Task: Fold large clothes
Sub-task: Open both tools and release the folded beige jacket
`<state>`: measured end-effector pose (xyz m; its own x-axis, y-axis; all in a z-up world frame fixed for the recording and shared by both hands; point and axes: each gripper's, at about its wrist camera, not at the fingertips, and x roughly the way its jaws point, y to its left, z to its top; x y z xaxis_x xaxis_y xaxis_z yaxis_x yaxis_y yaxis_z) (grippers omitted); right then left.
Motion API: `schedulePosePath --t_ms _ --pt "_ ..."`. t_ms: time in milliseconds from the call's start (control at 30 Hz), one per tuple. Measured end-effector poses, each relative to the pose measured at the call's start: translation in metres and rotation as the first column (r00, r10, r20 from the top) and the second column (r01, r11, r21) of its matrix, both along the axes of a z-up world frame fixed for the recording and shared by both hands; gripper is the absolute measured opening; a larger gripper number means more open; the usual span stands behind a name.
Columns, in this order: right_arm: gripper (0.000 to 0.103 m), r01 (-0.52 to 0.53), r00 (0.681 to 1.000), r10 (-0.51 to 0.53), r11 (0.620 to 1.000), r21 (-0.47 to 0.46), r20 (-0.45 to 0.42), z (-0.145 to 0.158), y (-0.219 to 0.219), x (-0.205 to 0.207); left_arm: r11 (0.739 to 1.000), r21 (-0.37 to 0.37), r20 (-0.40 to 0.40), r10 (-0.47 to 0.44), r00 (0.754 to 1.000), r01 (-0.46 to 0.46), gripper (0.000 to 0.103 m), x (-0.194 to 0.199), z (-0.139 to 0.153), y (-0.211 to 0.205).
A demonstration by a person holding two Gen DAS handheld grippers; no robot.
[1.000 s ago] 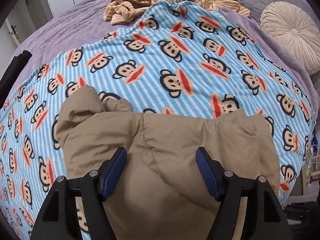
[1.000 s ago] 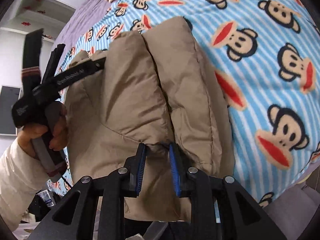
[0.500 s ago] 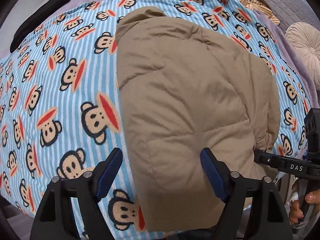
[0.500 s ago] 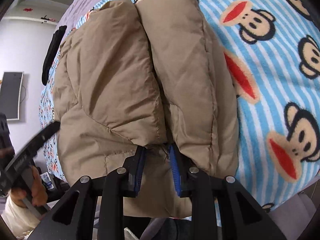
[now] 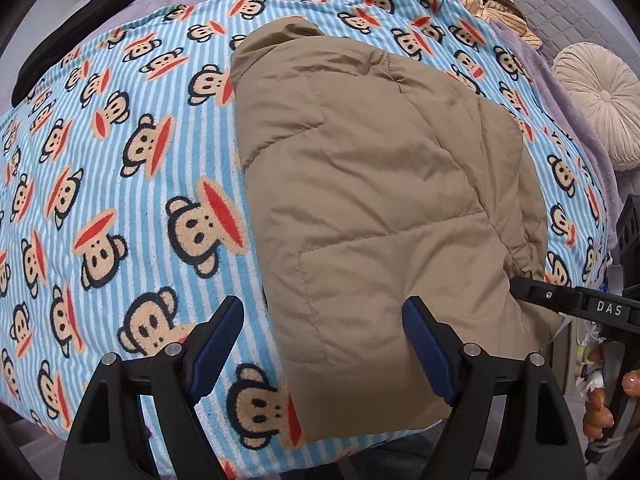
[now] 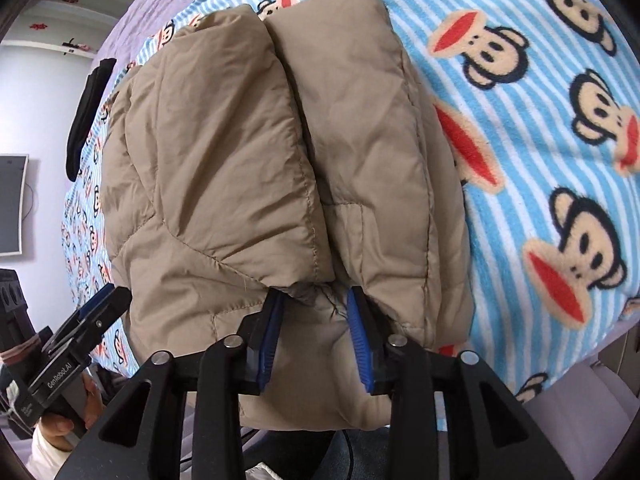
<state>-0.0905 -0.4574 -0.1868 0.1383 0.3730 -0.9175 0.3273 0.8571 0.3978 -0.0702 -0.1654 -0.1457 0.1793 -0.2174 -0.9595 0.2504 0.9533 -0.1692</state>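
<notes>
We're easing the right gripper open off the jacket, hem still btwn its pads, left gripper now swung over w/ jaws wide, holding nothing, at jacket's 6 o'clock edge on the blanket, so fold's prob done

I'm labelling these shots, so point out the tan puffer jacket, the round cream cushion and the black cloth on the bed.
tan puffer jacket [image 5: 372, 200], left wrist view, quilted top panel.
round cream cushion [image 5: 600, 100], left wrist view, near its centre button.
black cloth [image 6: 86, 120], right wrist view, mid-length.
</notes>
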Motion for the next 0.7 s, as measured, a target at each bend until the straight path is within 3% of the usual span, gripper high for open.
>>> schedulePosePath --t_ms 100,133,167,633,700 --pt "0.059 0.025 0.999 -0.024 1.000 -0.019 0.034 0.013 0.004 -0.006 1.000 0.012 0.018 -0.022 1.000 0.021 0.085 -0.002 0.004 0.004" --pt "0.060 0.029 0.999 -0.028 0.999 -0.027 0.043 0.017 0.006 -0.007 1.000 0.019 0.022 -0.025 0.999 0.025 0.099 -0.003 0.006 0.007" --pt "0.062 0.034 0.998 -0.032 0.999 -0.035 0.051 0.019 0.008 -0.008 0.999 0.026 0.027 -0.024 0.999 0.024 0.103 -0.004 0.008 0.009" --pt "0.074 0.094 0.989 -0.081 0.991 -0.098 0.124 0.043 0.019 -0.016 0.999 0.013 0.059 -0.036 0.998 0.035 0.103 -0.007 0.018 0.034" --pt "0.083 0.089 0.989 -0.074 0.990 -0.111 0.131 0.047 0.014 -0.015 1.000 0.011 0.052 -0.028 0.998 0.027 0.103 -0.003 0.016 0.034"
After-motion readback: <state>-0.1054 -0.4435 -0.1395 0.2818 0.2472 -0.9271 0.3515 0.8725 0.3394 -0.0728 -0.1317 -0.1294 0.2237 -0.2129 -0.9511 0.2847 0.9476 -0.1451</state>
